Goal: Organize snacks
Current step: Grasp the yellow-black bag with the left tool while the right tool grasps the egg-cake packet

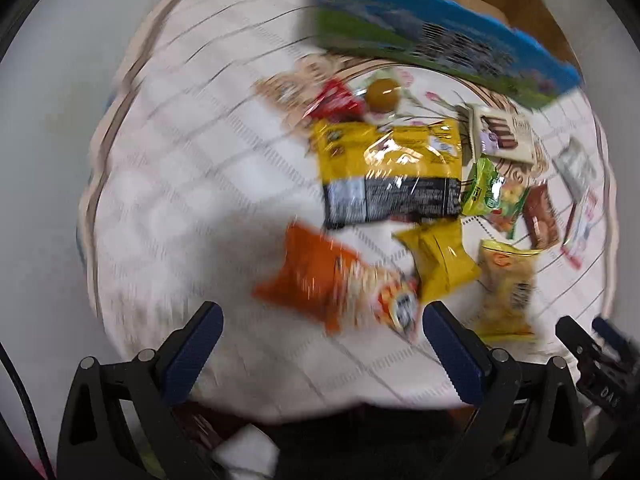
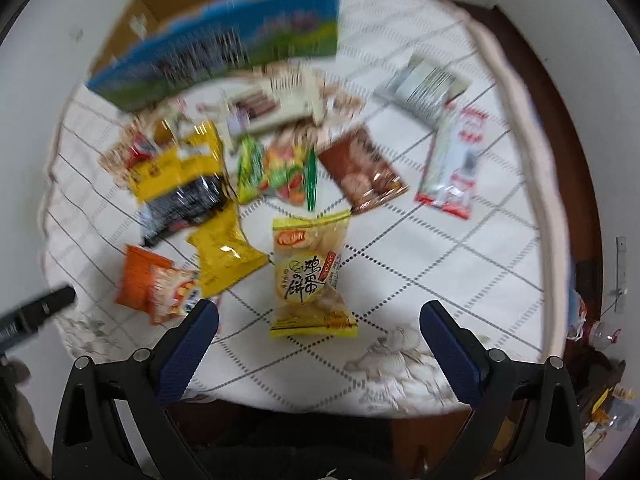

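Blue-padded left gripper (image 1: 320, 320) wide open, empty; right gripper (image 2: 319, 318) wide open above yellow snack packet (image 2: 310, 276).

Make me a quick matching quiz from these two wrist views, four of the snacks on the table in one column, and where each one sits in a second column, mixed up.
Column one:
1. orange packet
2. pale yellow biscuit packet
3. brown cookie packet
4. red and white packet

Column two:
A. farthest right of the snacks in the right wrist view
B. nearest the left gripper, just ahead of its open fingers
C. straight ahead of the right gripper
D. just right of the green sweets bag

Pairs: 1-B, 2-C, 3-D, 4-A
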Tool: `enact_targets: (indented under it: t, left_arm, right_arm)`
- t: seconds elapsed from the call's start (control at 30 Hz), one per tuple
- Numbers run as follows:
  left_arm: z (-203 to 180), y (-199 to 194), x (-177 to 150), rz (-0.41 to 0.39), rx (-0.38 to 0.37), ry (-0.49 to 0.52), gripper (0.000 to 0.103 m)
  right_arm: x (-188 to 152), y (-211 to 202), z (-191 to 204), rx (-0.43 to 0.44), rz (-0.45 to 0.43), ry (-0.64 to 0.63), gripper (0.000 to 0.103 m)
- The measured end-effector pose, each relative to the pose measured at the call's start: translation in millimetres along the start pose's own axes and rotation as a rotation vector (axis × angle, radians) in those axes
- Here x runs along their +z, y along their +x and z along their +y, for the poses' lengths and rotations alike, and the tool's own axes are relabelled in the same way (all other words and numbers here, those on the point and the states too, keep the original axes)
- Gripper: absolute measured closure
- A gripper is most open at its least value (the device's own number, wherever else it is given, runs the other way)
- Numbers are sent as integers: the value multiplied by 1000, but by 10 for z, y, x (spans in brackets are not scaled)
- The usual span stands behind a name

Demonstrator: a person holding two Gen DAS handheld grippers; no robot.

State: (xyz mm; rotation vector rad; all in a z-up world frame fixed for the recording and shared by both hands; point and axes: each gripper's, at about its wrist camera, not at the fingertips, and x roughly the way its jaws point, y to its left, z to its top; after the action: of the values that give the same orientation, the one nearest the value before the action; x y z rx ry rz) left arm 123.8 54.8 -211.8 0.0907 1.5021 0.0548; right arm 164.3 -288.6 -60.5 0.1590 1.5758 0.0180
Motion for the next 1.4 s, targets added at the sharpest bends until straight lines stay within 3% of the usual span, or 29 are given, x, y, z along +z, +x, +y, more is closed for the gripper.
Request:
enact_targets:
  t: [0.17, 0.37, 0.43, 0.57, 0.7, 0.8, 0.9, 0.97, 1.03, 1.17, 1.23, 1.3, 1.4]
  left_arm:
    - [-494, 319, 292, -114, 173, 381, 1]
    - [-960, 789, 393, -157, 305, 871, 1]
    - [-1057, 948, 394, -145, 326, 990, 1]
    - [-1156, 1254, 446, -88, 377, 1141, 0]
    - [-1164, 1453, 514, -52, 350, 1177, 2]
    - [-1097, 1485, 562, -48, 319, 1134, 11]
    - [-951, 1389, 713, -46, 276, 1001, 11]
    - [-736, 1357, 850, -14, 242, 852, 11]
    - [-443, 1383, 983, 80, 225, 618, 11]
    - [237, 1426, 1092, 202, 73, 194, 11]
    - [506, 1444, 1096, 227, 8, 71, 11]
    - [728, 1473, 1100, 245, -61, 13, 11]
    - [892, 1581, 1142, 271, -119, 80, 11]
  right_arm:
    - [134, 565, -2, 23, 121, 21, 1]
    - [191, 981, 101, -10, 151, 7, 1]
    - [165, 1086, 126, -12, 163, 5, 1]
    - [90, 1223, 172, -4, 178, -6, 1]
    - [37, 1327, 227, -14, 173, -16, 3]
    - [44, 1439, 266, -10, 172, -7, 11]
    - [116, 1508, 255, -21, 174, 4, 18]
    - [190, 1587, 252, -28, 167, 9, 21]
    - [274, 1641, 208, -35, 150, 23, 35]
    - [442, 1699, 90, -1, 133, 94, 47]
    - [501, 1732, 21, 19, 136, 136, 50]
    - [534, 1755, 5, 36, 141, 158, 50]
    - [619, 1768, -45, 54, 152, 160, 47]
